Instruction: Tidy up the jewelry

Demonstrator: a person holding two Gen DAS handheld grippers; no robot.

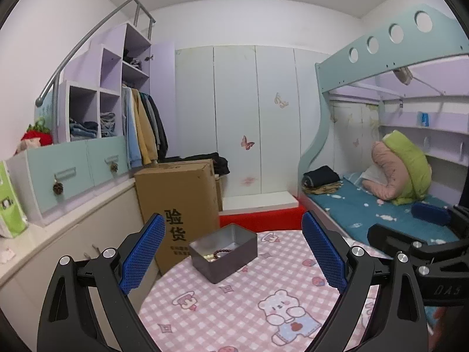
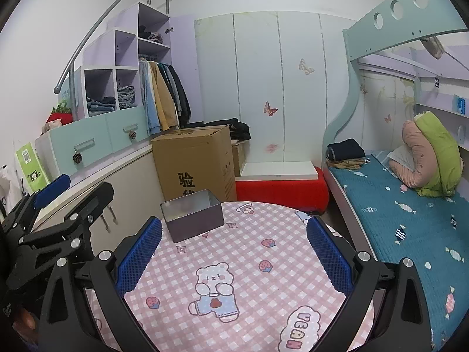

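Left wrist view: both grippers hovering wide open, empty; tin (image 1: pixel 224 253) w/ bead bracelet (image 1: pixel 223 253) lying dead ahead, nearer left gripper (image 1: pixel 231 256).

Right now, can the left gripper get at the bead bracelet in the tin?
Probably yes. The left gripper is open and the lidless metal tin sits straight ahead on the checked tablecloth. The bead bracelet lies exposed; only the tin's walls could crowd the fingers.
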